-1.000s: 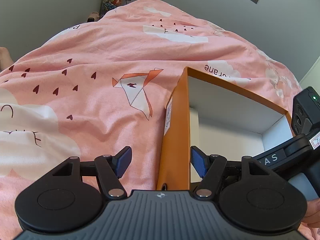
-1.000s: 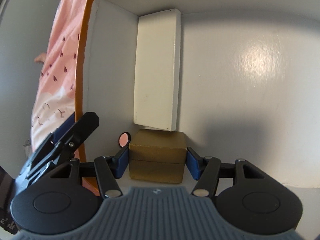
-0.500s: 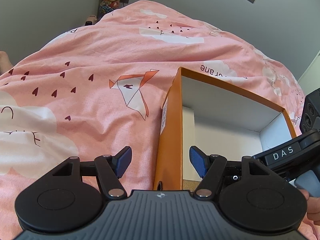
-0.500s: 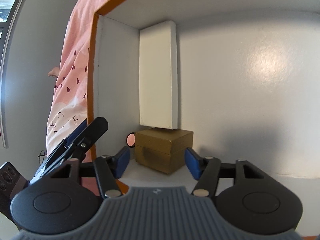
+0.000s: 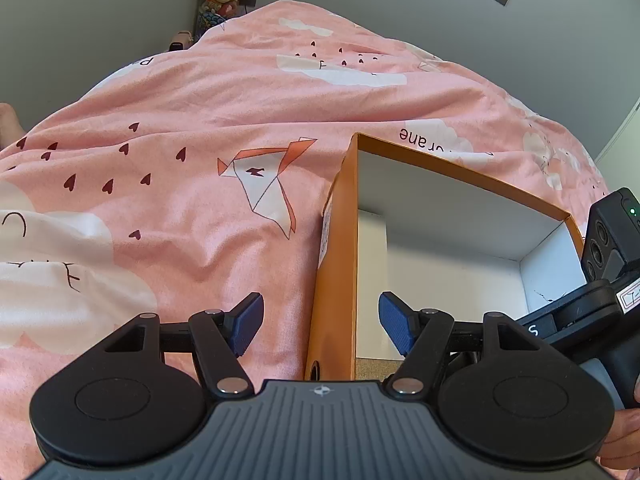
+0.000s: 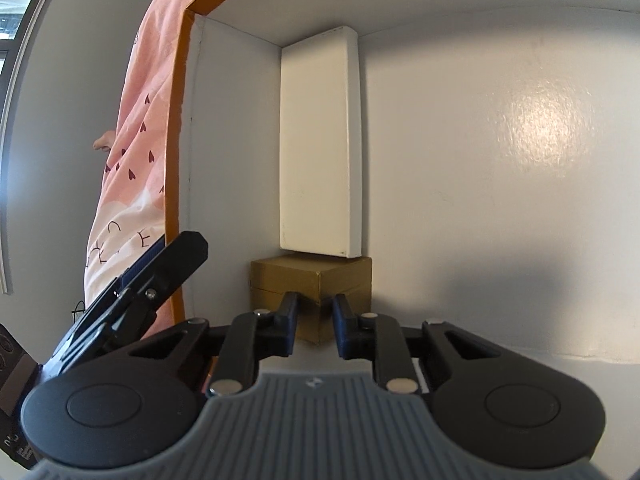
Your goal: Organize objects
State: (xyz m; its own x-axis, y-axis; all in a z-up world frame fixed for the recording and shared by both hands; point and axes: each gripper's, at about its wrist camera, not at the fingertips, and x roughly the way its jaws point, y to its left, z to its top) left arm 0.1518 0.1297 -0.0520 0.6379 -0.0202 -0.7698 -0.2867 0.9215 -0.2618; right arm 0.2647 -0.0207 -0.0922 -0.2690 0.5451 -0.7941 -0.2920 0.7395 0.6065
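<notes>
Right gripper [image 6: 316,314]: jaws drawn in to a narrow gap, nothing between them. It sits low inside the orange box [image 6: 178,184], aimed along the white floor toward the corner. Its fingertips [image 6: 289,308] lie just in front of the near corner of the gold box [image 6: 280,278]; whether they touch it cannot be told.

Gold box: on the box floor in the corner, against the left inner wall. White box [image 6: 318,148]: flat and long, lying in the same corner directly beyond the gold box, their ends meeting.

Left gripper [image 5: 320,322]: jaws wide, holding nothing. It straddles the left wall of the orange box [image 5: 334,280], one blue pad [image 5: 248,322] outside over the bedspread, the other pad [image 5: 394,326] over the white interior. It is level and points along the wall.

Right gripper body [image 5: 592,308]: visible at the right edge of the left wrist view, above the box opening.

Pink bedspread [image 5: 192,168]: carries the orange box; printed with hearts, clouds and an origami crane.
</notes>
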